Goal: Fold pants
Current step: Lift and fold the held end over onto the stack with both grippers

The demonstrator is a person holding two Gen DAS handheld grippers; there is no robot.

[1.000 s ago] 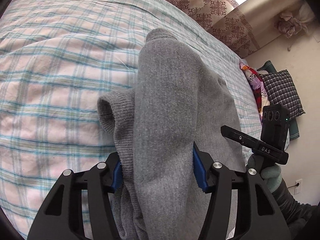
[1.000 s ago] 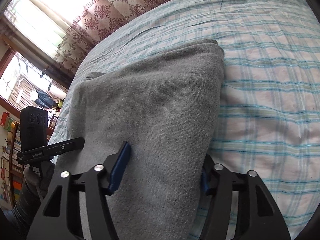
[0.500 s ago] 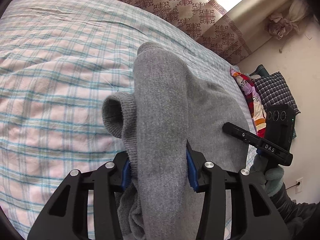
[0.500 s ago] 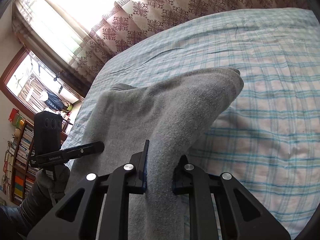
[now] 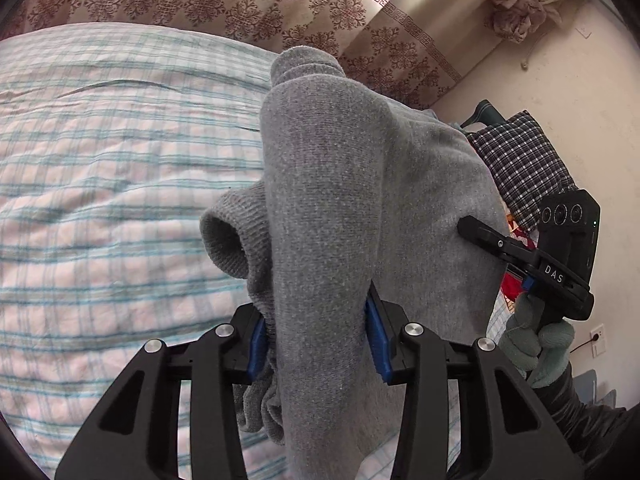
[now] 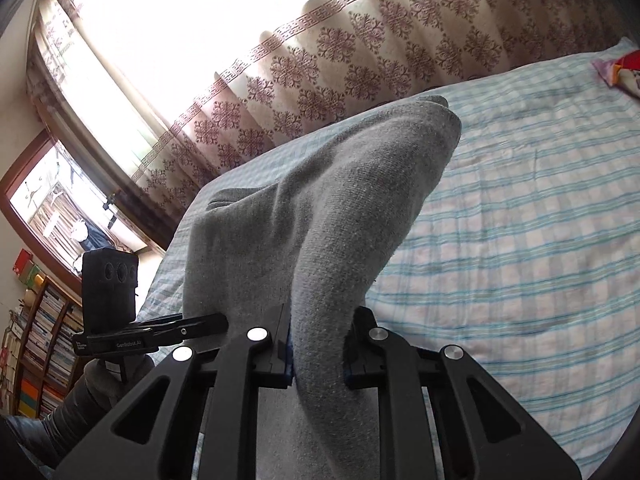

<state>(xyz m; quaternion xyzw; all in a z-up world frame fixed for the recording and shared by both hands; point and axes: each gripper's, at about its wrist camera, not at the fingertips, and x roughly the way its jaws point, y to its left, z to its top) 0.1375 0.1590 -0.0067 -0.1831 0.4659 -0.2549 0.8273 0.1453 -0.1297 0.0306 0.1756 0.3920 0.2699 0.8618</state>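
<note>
Grey knit pants (image 5: 340, 180) hang bunched above the plaid bed (image 5: 100, 160). My left gripper (image 5: 316, 320) is shut on a thick fold of them, blue pads pressing both sides, a ribbed cuff (image 5: 228, 240) drooping to its left. In the right wrist view the pants (image 6: 320, 208) rise in a ridge from my right gripper (image 6: 320, 340), which is shut on another fold. The right gripper (image 5: 466, 227) shows in the left wrist view pinching the cloth's right edge; the left gripper (image 6: 218, 322) shows at the cloth's left edge in the right wrist view. The lower part of the pants is hidden.
Patterned curtains (image 6: 360, 60) line the far side of the bed (image 6: 520, 240). A checked cushion (image 5: 520, 160) and colourful cloth (image 5: 516, 280) lie by the wall. A bookshelf (image 6: 36, 340) stands at the left. Gloved hands (image 5: 536, 344) hold the grippers.
Both grippers closed on the pants and rose, lifting the gathered cloth off the bed. The views tilted up, so more curtain and wall show.
</note>
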